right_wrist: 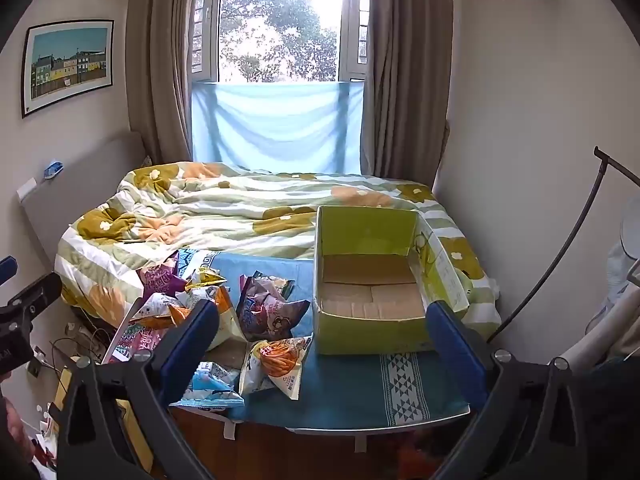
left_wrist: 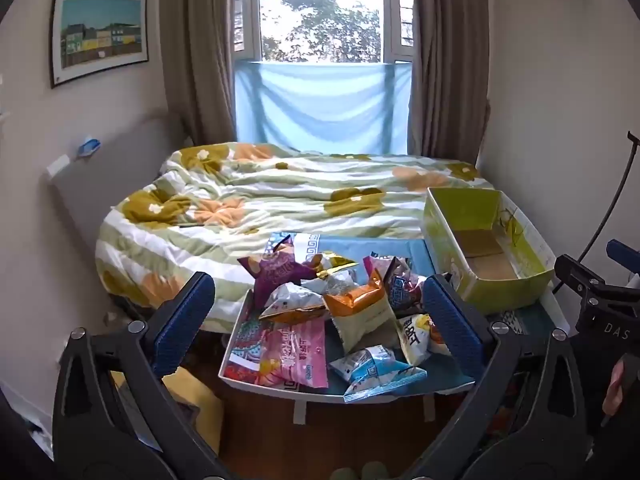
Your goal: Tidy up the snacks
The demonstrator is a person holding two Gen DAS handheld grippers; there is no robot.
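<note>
Both the left gripper (left_wrist: pixel 316 320) and right gripper (right_wrist: pixel 324 344) gape empty; snack packets (left_wrist: pixel 352 312) beside bare green box (right_wrist: pixel 368 272).

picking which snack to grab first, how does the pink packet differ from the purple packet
The pink packet lies flat at the near left of the table; the purple packet sits farther back, propped up on the heap. The pink one looks smooth and spread out, while the purple one is crumpled with pointed corners. The pink one looks larger, though it is nearer the camera. Both are sealed snack bags outside the green box, with no gripper touching them.
</note>
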